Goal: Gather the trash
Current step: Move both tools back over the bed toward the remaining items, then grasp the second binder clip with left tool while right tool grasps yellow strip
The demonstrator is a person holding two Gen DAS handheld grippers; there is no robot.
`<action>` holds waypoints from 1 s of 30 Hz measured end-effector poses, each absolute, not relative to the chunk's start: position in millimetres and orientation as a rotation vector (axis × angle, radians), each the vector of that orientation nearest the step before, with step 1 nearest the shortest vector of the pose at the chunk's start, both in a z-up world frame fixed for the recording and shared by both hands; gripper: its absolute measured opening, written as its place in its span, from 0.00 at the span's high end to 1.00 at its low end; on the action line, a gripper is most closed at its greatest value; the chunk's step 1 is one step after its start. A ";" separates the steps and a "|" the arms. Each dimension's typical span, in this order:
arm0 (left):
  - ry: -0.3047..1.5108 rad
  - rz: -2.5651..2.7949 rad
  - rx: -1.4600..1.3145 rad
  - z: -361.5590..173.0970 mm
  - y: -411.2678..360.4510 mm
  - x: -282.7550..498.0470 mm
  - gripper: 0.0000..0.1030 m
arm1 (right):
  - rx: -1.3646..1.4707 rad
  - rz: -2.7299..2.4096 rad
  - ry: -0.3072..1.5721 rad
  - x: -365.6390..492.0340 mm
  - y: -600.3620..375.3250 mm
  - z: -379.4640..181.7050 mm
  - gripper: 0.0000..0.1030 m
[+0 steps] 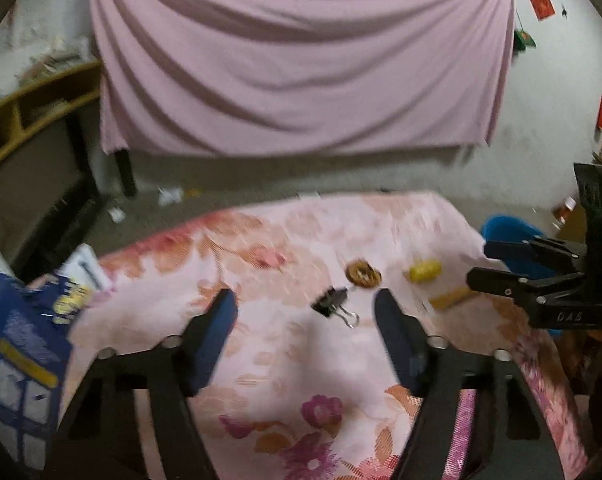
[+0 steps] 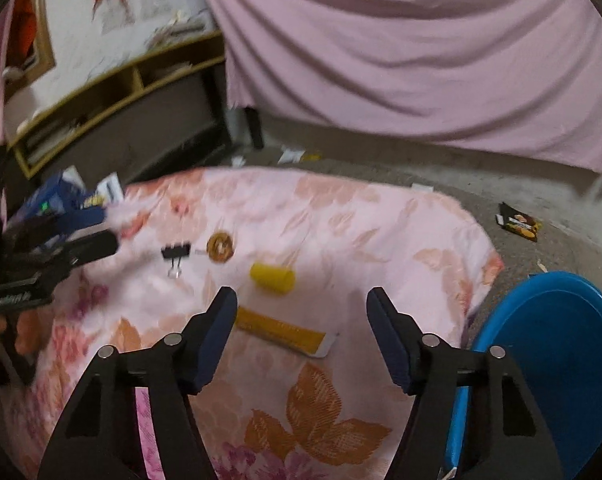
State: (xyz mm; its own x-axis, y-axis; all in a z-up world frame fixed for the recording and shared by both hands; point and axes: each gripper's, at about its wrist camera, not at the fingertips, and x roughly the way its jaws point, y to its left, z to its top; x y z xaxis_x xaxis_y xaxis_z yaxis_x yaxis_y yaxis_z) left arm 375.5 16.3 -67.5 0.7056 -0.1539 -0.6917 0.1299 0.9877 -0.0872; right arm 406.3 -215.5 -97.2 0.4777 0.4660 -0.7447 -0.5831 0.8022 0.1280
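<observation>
Fingers (image 2: 221, 320) of the right gripper (image 2: 301, 330) stand apart and empty above a yellow wrapper (image 2: 279, 330) on the floral cloth (image 2: 341, 220); the left gripper (image 1: 305, 330) hangs equally empty near a binder clip (image 1: 333, 302). A yellow cylinder (image 2: 272, 278) and round brown piece (image 2: 220, 247) lie beyond. Best practice looks like straddling the flat wrapper across its narrow width, then carrying it to the blue basin (image 2: 561, 340) just beside the cloth.
</observation>
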 end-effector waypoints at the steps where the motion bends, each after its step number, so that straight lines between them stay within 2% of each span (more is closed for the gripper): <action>1: 0.798 -0.160 -0.030 -71.6 15.4 380.2 0.48 | -0.167 0.645 0.876 408.0 -212.8 -100.8 0.41; 3: 0.857 -0.168 -0.035 -79.5 14.1 388.4 0.61 | -0.197 0.646 0.910 410.7 -208.2 -108.5 0.46; 9: 0.936 -0.189 -0.090 -92.9 18.0 402.1 0.62 | -0.256 0.694 0.942 409.8 -202.6 -114.1 0.52; 11: 0.944 -0.197 -0.093 -92.6 19.5 404.9 0.62 | -0.272 0.702 0.943 407.3 -199.8 -114.8 0.60; 13: 0.949 -0.206 -0.086 -91.0 17.8 408.0 0.62 | -0.275 0.717 0.949 406.2 -197.5 -114.8 0.74; 16: 0.961 -0.223 -0.069 -92.2 13.5 414.4 0.62 | -0.275 0.720 0.952 404.8 -194.3 -114.8 0.86; 24: 0.997 -0.253 0.012 -101.1 -3.8 435.4 0.62 | -0.233 0.727 0.948 403.0 -195.4 -115.9 0.92; 26: 1.006 -0.264 0.050 -104.0 -10.5 438.2 0.68 | -0.234 0.728 0.939 401.7 -195.2 -115.2 0.93; 28: 1.011 -0.266 0.069 -107.2 -13.5 440.0 0.80 | -0.238 0.730 0.929 399.7 -195.0 -114.2 0.95; 30: 1.011 -0.263 0.066 -108.8 -13.8 440.2 0.80 | -0.242 0.738 0.918 396.3 -193.9 -112.5 0.97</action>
